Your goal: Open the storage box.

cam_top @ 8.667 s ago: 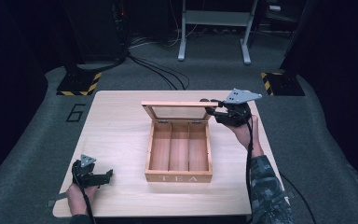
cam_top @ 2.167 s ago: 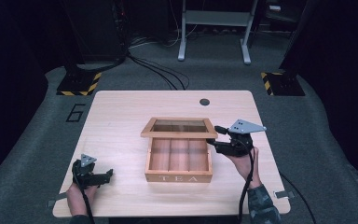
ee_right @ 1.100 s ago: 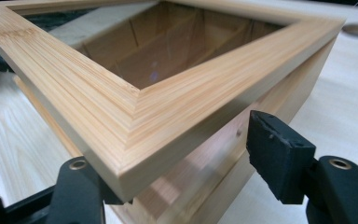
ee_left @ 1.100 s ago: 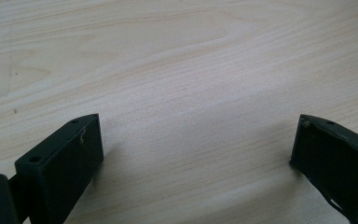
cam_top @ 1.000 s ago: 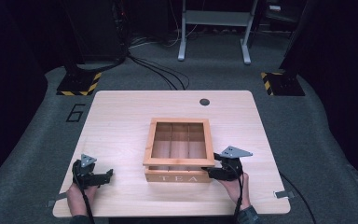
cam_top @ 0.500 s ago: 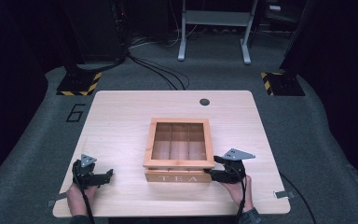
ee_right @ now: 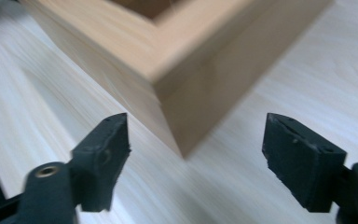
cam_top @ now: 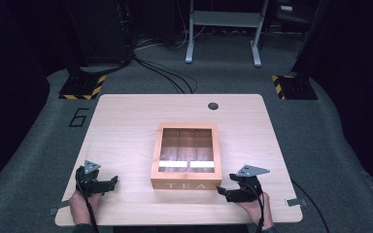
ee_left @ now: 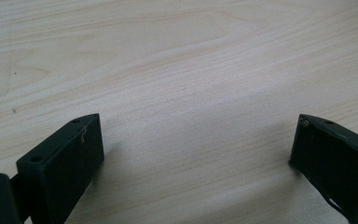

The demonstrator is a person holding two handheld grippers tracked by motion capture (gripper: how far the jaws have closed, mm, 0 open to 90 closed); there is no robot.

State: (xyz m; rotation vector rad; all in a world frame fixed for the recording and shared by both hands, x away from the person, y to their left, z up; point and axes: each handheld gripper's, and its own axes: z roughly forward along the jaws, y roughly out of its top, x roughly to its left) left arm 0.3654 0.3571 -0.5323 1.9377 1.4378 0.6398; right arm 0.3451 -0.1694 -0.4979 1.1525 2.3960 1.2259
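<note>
A wooden tea box [cam_top: 186, 155] with its glass lid down sits mid-table, "TEA" on its front. My right gripper [cam_top: 222, 191] lies on the table by the box's front right corner, pointing left at it. In the right gripper view the box corner [ee_right: 186, 60] stands just ahead of the right gripper [ee_right: 196, 135]. Its jaws have just been opening and stand wide apart, with nothing between them. My left gripper [cam_top: 112, 182] rests near the front left edge, apart from the box. In the left gripper view, the left gripper [ee_left: 196, 135] is open over bare wood.
The light wooden table [cam_top: 126, 126] has a dark round hole [cam_top: 212, 105] at the back. Grey floor surrounds it, with a painted 6 [cam_top: 79, 117], striped bases [cam_top: 82, 87], cables and a metal stand [cam_top: 223, 29] behind.
The lid, earlier raised by my right gripper, now lies shut. Over the last second the right gripper drew back toward the front edge and its jaws widened. The left gripper stayed put.
</note>
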